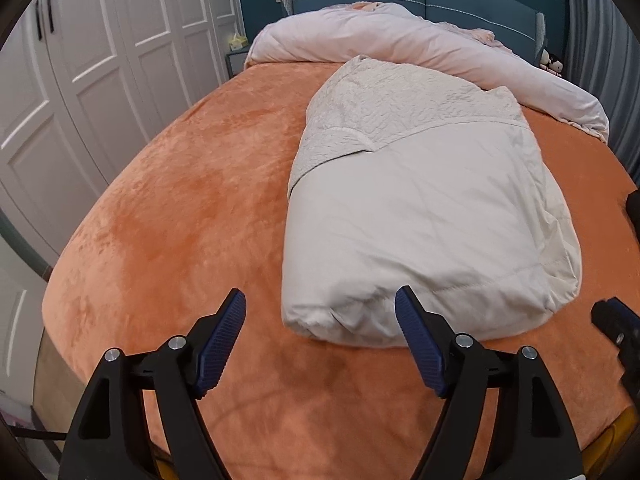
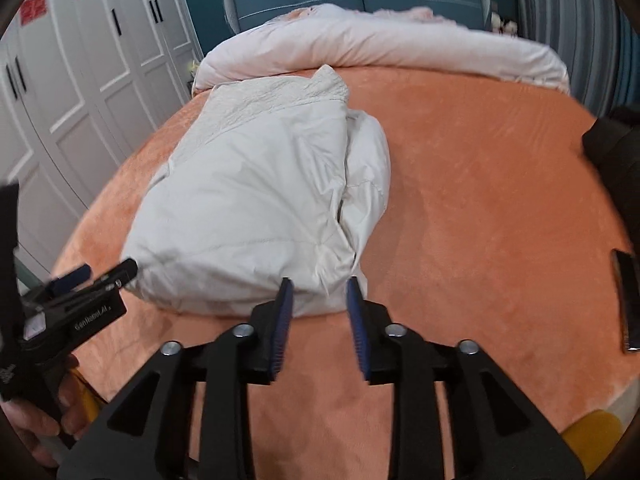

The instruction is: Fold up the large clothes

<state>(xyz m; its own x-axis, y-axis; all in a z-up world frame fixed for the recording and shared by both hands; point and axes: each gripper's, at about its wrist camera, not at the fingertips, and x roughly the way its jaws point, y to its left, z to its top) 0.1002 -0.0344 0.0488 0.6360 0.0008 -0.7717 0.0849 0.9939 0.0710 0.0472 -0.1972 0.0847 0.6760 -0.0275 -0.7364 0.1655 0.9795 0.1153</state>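
On the orange bed lies a big white coat, folded into a long bundle. Left tongs are wide open at its near end, holding nothing. Right tongs are partly open too, just by the coat's near corner. A pink blanket sits by the headboard.

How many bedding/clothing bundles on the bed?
2: cream folded garment mid-bed near both grippers, pink duvet rolled along the headboard. More may lie out of view.
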